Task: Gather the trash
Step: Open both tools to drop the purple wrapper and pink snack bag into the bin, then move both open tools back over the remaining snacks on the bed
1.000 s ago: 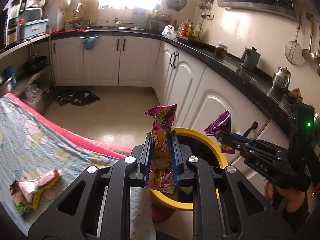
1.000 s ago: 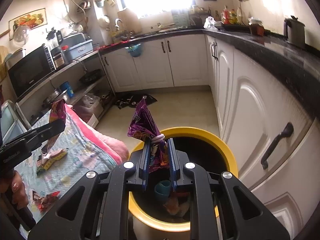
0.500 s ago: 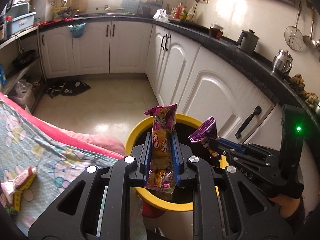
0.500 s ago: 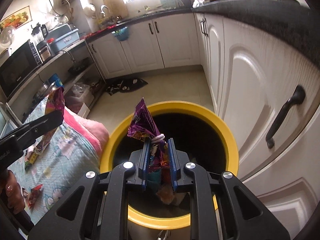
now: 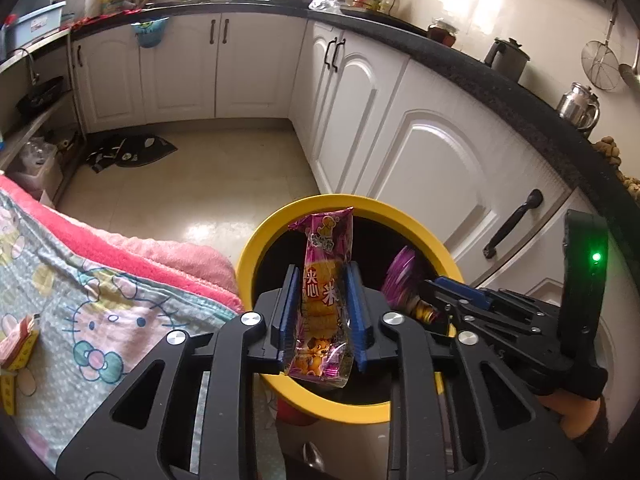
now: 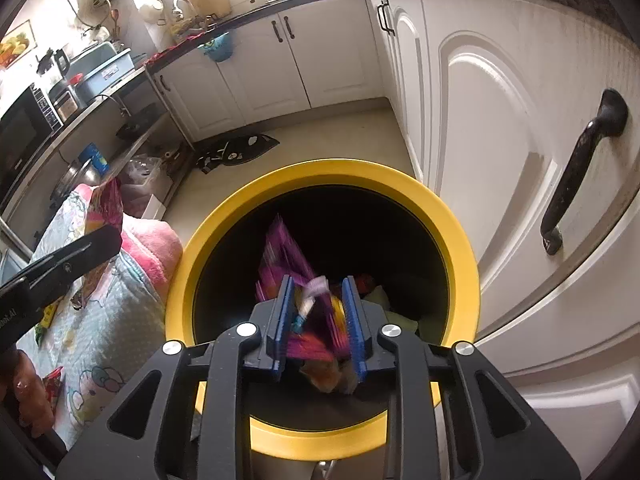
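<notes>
Both grippers hang over the yellow bin [image 6: 460,240], jaws opening on both.

Left gripper [image 5: 322,312]: the pink snack wrapper [image 5: 326,280] stands upright between the jaws, its top poking past the tips and its bottom hanging below the pads. The blue pads [image 5: 290,312] look just clear of it, so it is loose or nearly so. Risk: the wrapper sits above the bin's near-left rim, not the centre. If it tips left as it drops, it could land on the blanket [image 5: 100,300] (Hello Kitty print, pink edge) that butts against the bin on that side. Crinkly film could also cling to one pad and hang there.

Right gripper [image 6: 318,316]: the purple wrapper [image 6: 288,256] is blurred between the jaws, apparently already slipping down. It hangs over the dark middle of the bin, with trash below, so a miss looks unlikely. Cannot tell whether a pad touches it.

Bigger worry: the two grippers are close, the right one's tips just right of the left jaws. A sideways twitch could knock them together or bat the pink wrapper out.

Around: more wrappers [image 5: 16,344] lie on the blanket far left of the left jaws, not yet collected. White cabinet doors with a black handle [image 6: 576,168] stand right of the right jaws, near the bin. Nothing blocks the bin mouth.
</notes>
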A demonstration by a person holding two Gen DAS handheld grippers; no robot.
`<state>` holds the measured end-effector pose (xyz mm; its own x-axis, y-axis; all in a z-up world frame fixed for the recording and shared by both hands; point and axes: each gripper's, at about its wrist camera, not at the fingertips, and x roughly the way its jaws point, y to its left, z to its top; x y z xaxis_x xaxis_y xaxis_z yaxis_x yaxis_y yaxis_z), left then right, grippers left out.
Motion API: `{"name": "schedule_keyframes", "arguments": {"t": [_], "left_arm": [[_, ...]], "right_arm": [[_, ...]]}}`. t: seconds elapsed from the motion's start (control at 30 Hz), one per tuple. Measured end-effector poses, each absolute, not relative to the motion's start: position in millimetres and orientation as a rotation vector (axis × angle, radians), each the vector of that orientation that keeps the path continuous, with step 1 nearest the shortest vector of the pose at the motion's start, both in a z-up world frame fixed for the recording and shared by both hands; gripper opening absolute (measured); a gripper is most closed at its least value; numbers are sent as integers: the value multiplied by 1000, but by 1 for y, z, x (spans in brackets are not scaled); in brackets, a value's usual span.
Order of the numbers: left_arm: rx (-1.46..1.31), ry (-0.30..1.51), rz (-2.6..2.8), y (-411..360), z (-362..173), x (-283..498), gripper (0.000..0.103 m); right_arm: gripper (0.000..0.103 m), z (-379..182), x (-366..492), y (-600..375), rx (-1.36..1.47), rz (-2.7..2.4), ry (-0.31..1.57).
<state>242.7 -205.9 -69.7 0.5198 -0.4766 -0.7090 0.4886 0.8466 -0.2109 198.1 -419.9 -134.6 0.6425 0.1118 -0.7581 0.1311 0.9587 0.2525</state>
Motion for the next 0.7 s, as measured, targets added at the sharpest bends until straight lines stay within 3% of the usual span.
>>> {"name": "schedule_keyframes", "arguments": {"t": [0.2, 0.43, 0.63, 0.7], "left_arm": [[6, 841, -532, -194, -71, 242, 48], [-24, 818, -479, -169, -62, 238, 67], [-29, 791, -441, -153, -52, 232, 92], [-36, 778, -426, -145, -46, 229, 92]], "right_arm": [[37, -131, 197, -419, 304, -18, 867], [49, -122, 195, -418, 299, -19, 841], [63, -111, 193, -413, 286, -27, 814], [65, -106, 192, -410, 281, -23, 802]]}}
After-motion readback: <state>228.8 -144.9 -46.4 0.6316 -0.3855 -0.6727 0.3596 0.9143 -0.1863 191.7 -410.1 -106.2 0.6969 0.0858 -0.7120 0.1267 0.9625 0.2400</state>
